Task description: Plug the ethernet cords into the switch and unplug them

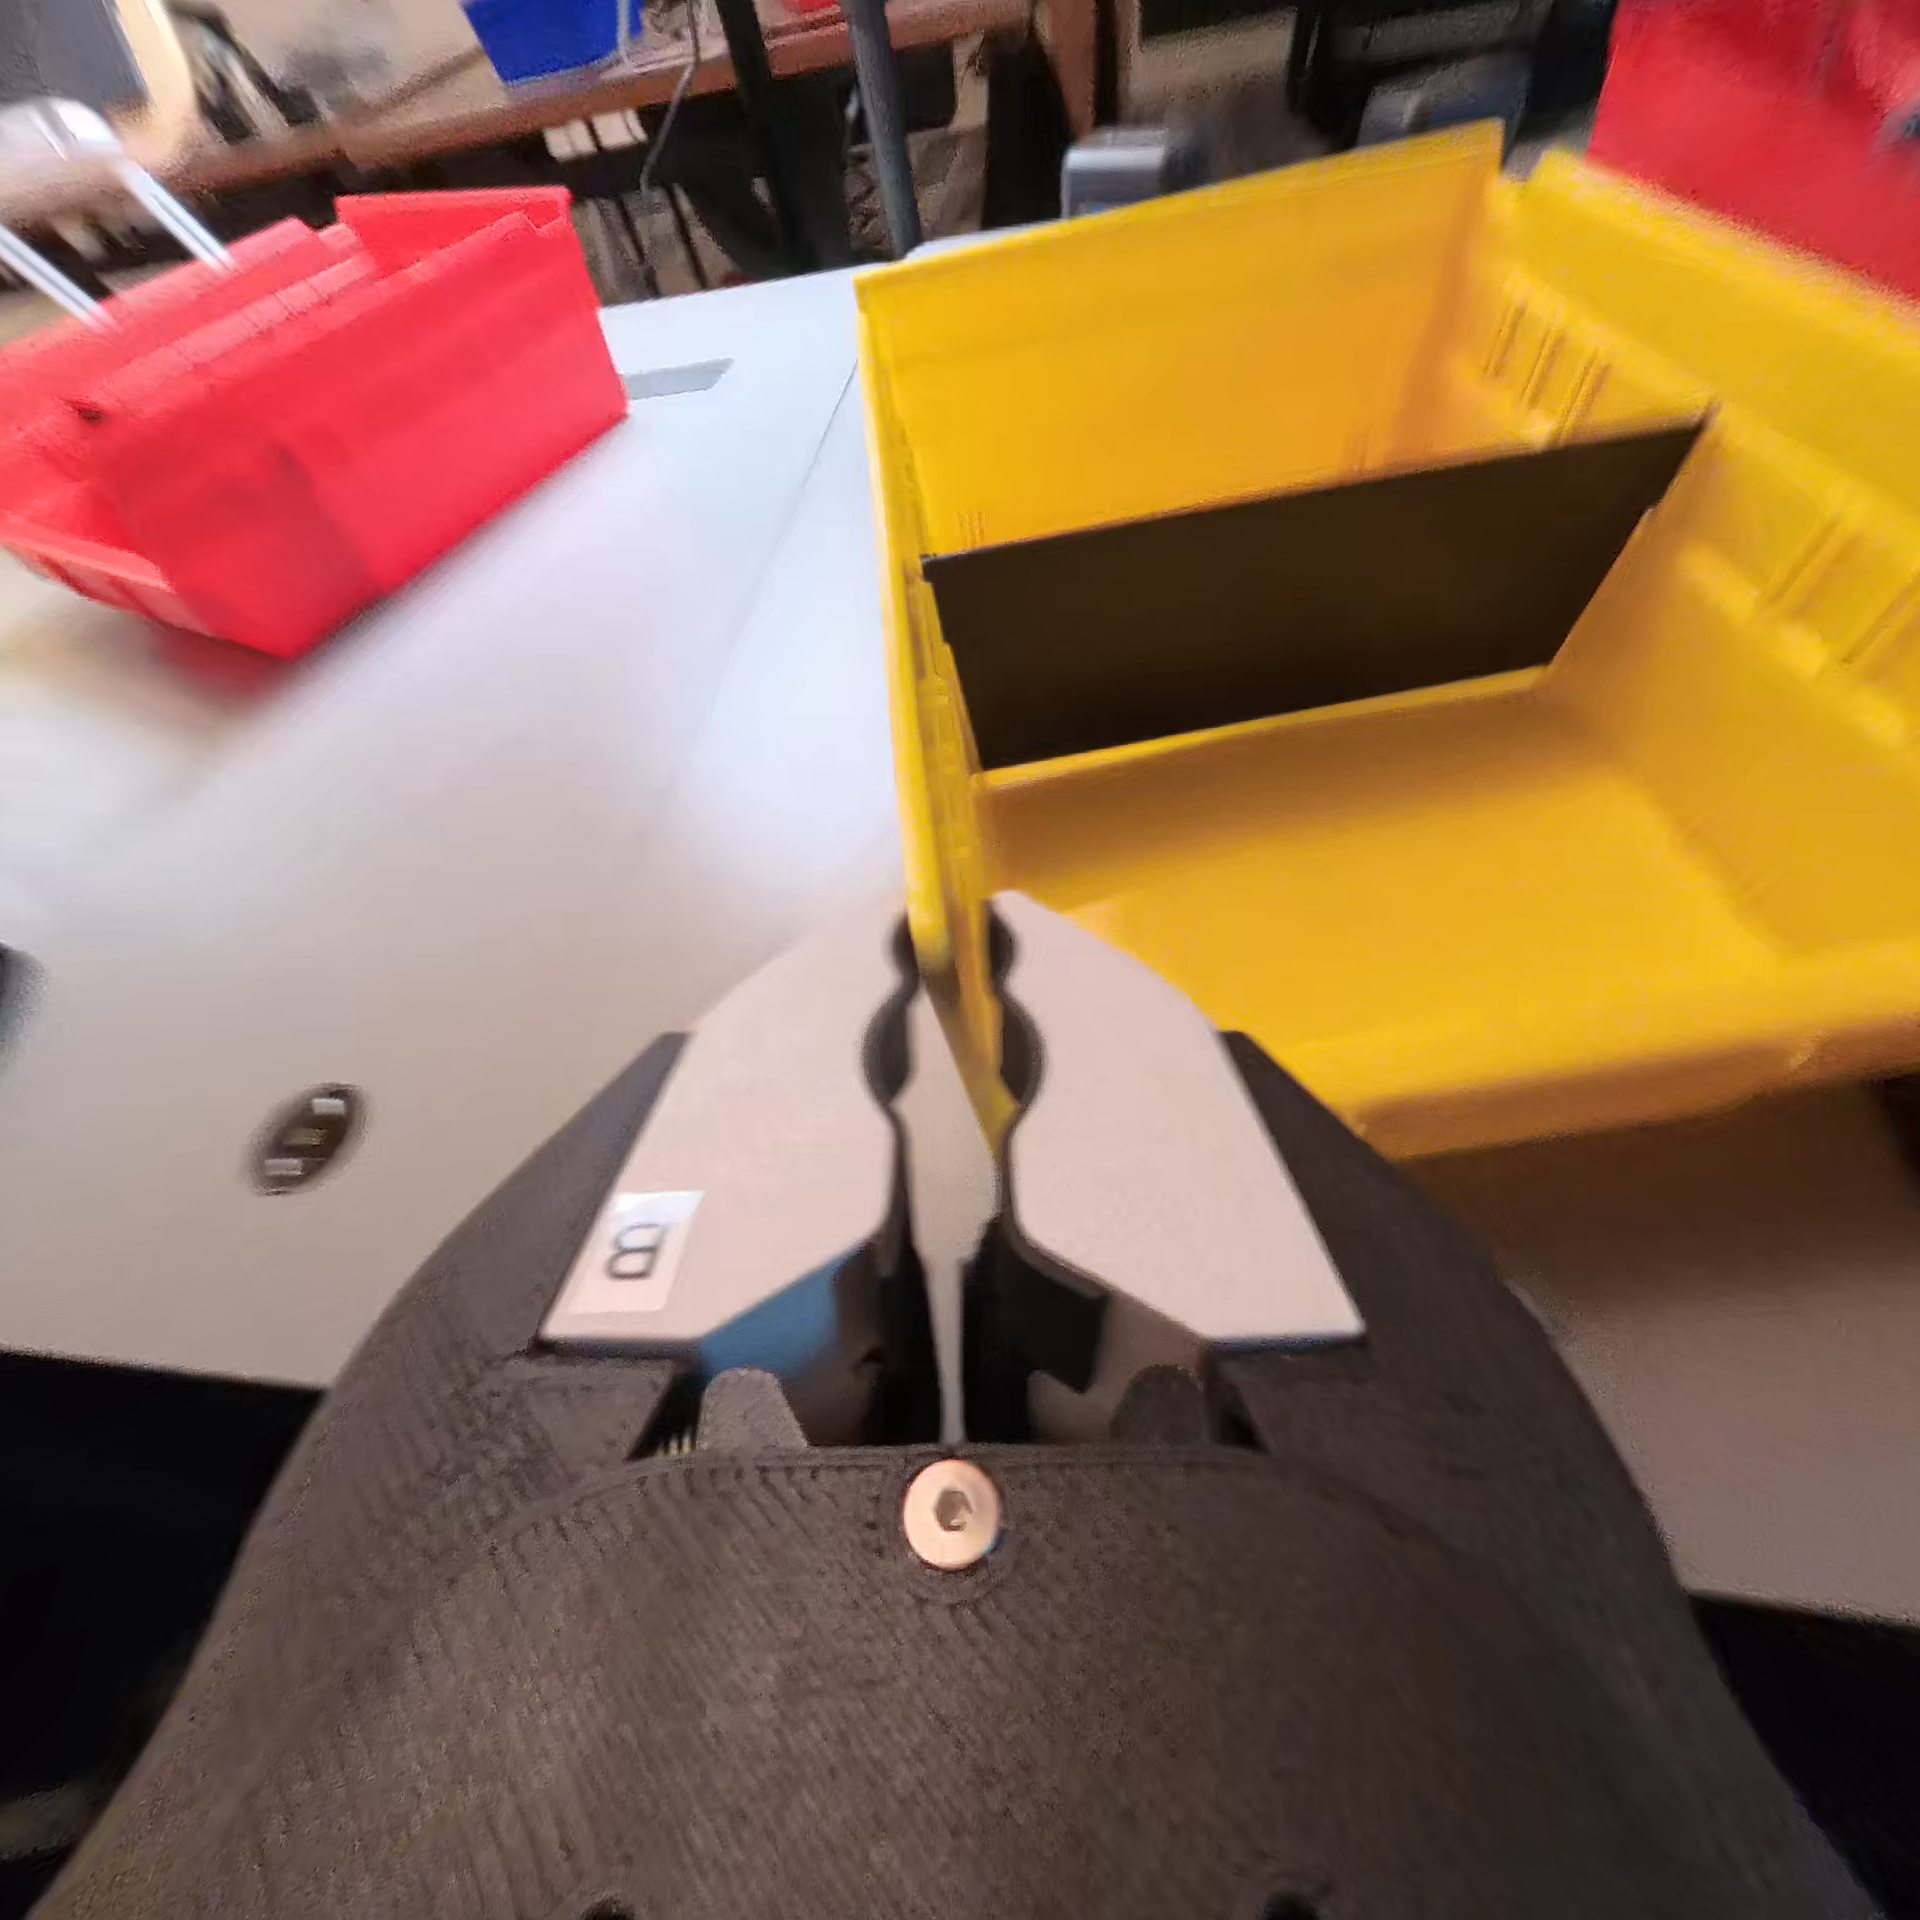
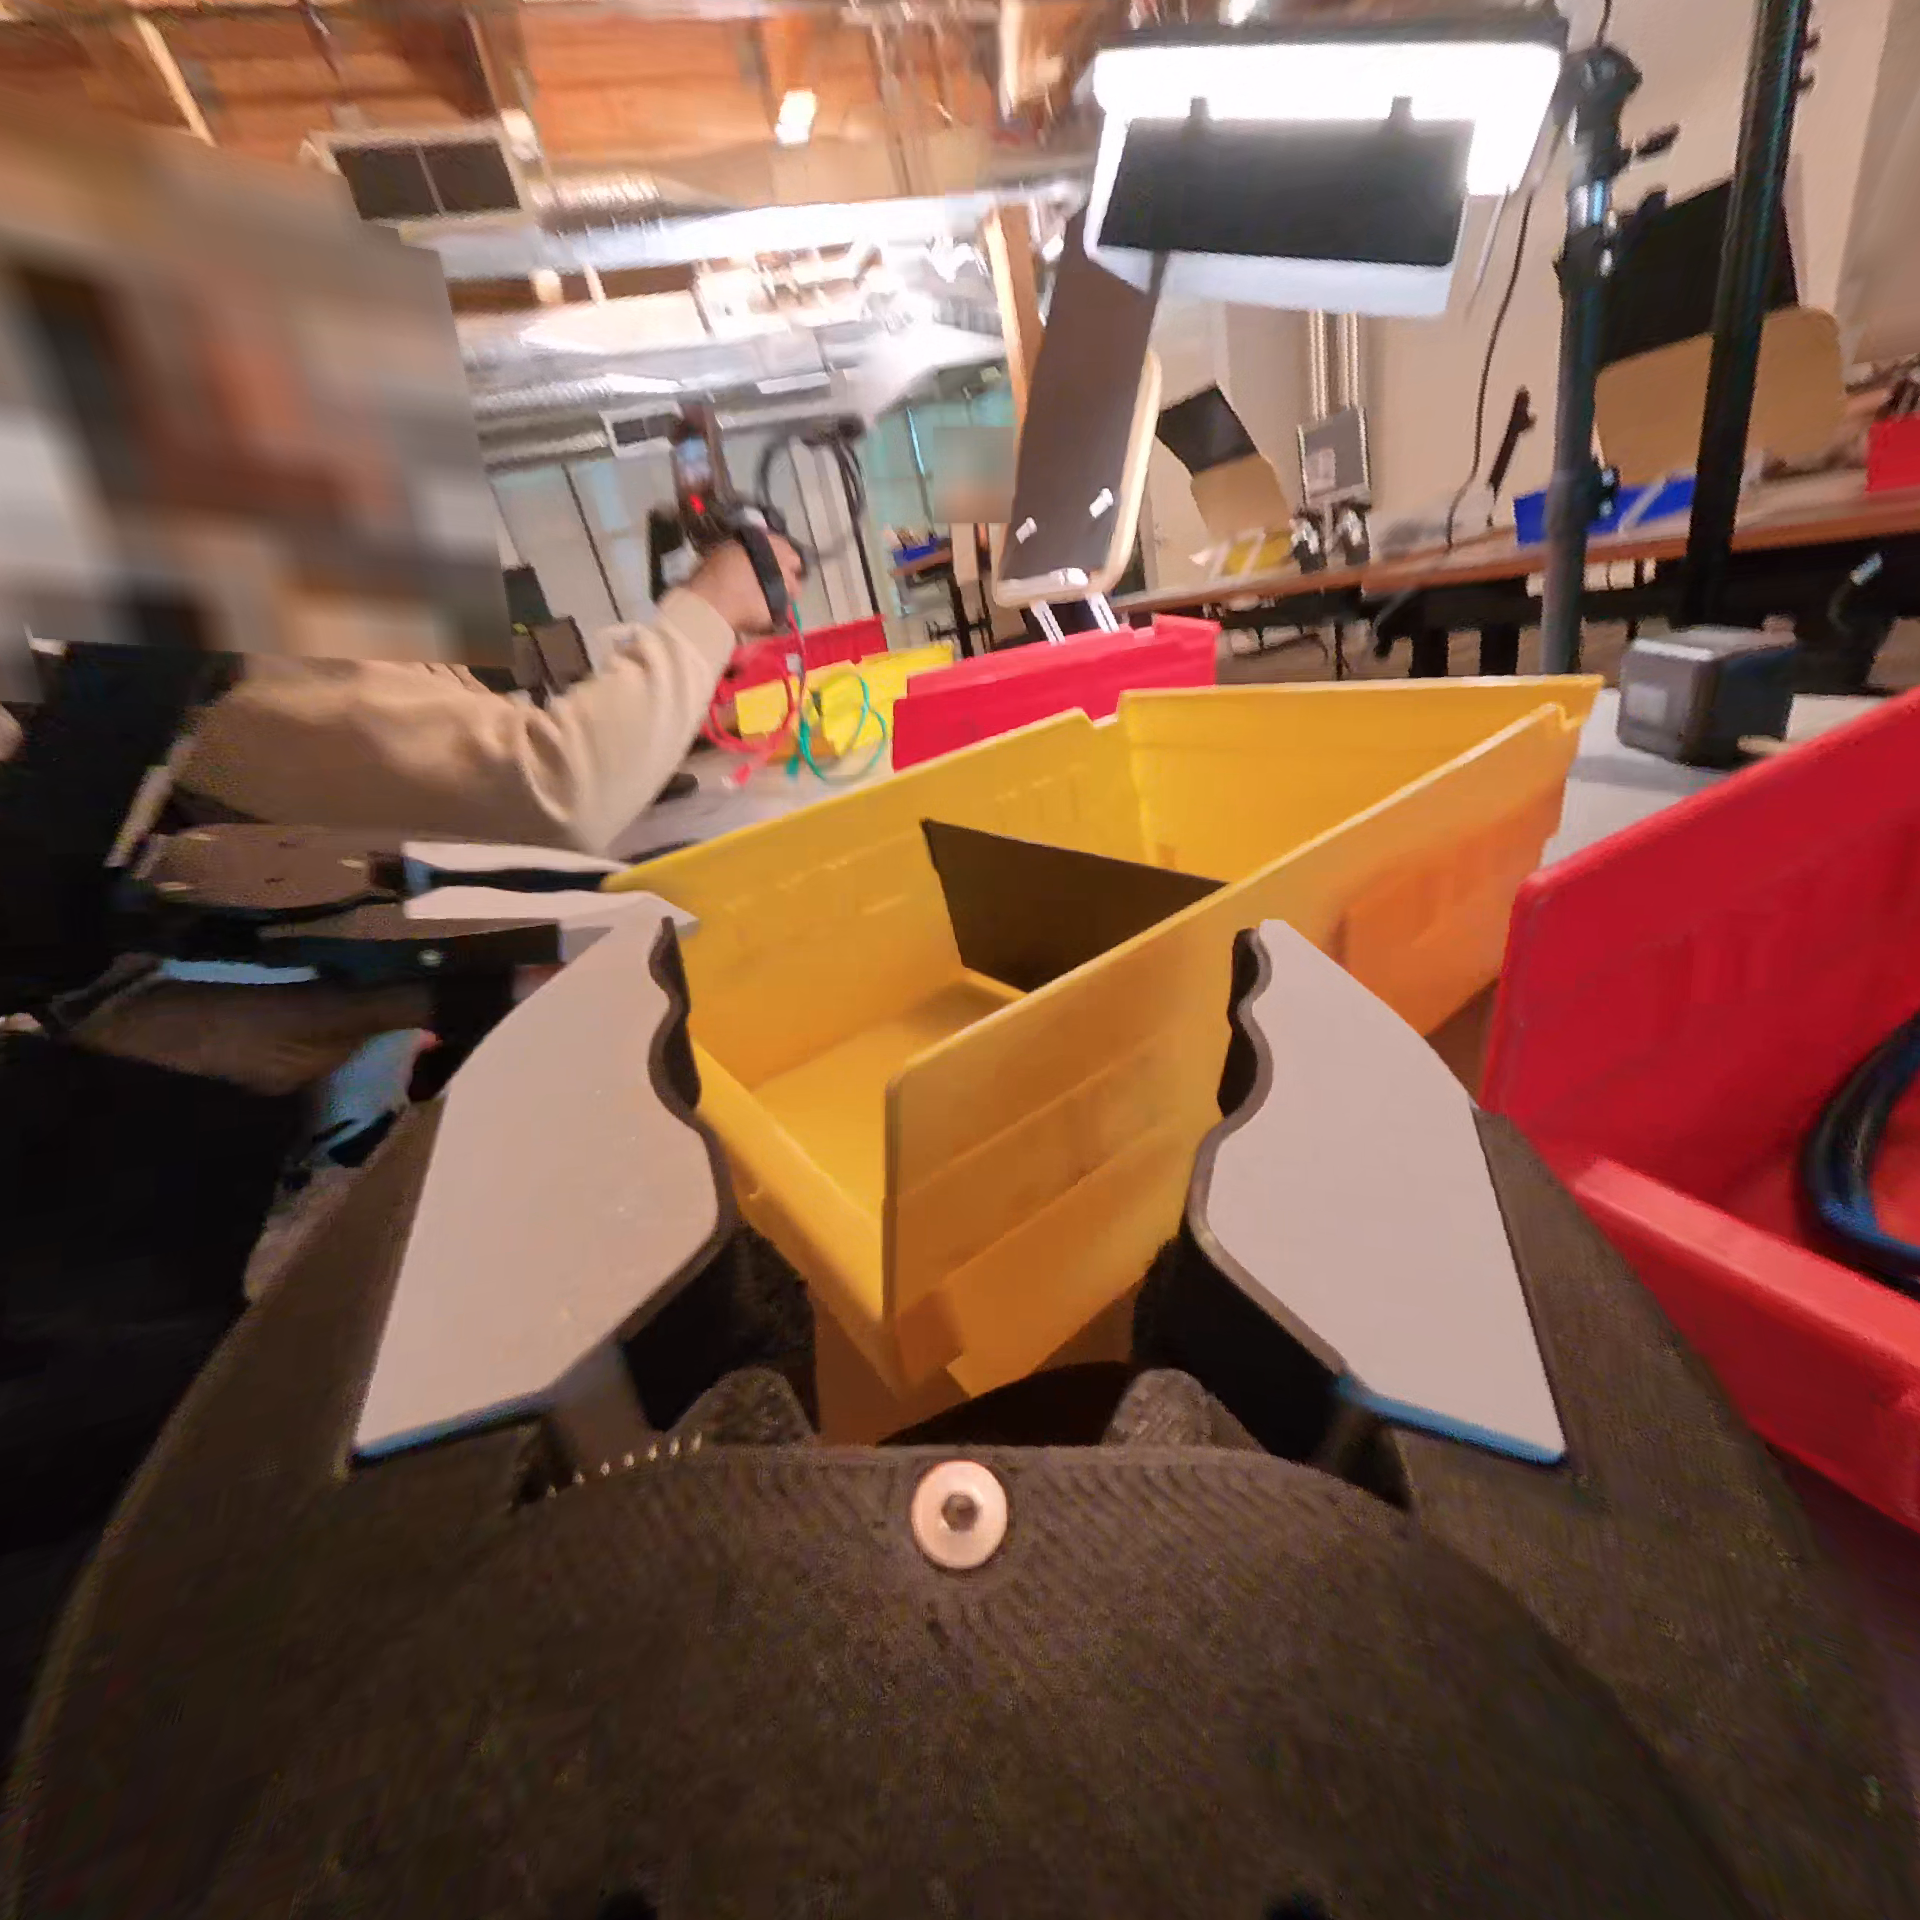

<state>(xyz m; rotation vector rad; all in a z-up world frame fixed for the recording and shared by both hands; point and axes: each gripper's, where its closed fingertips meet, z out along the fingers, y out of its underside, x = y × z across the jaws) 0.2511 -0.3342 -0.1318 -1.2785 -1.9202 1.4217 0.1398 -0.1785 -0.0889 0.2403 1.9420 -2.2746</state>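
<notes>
Now the left gripper point(image 1: 951, 1023) jaws pinch the yellow bin point(image 1: 1455, 914) wall, the right gripper point(image 2: 961, 1049) jaws spread around its near corner, with no switch or ethernet cords visible inside it.

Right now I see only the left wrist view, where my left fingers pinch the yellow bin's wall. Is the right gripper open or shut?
Observer: Open. The right gripper has its fingers wide apart, and the near corner of the yellow bin sits between them, not gripped.
Operator: Is any cable near it?
Observer: Yes. A black cable lies in the red bin to the right of the yellow one.
Operator: Any other cords?
Observer: Red and green cords hang from another person's hand at a far table.
</notes>
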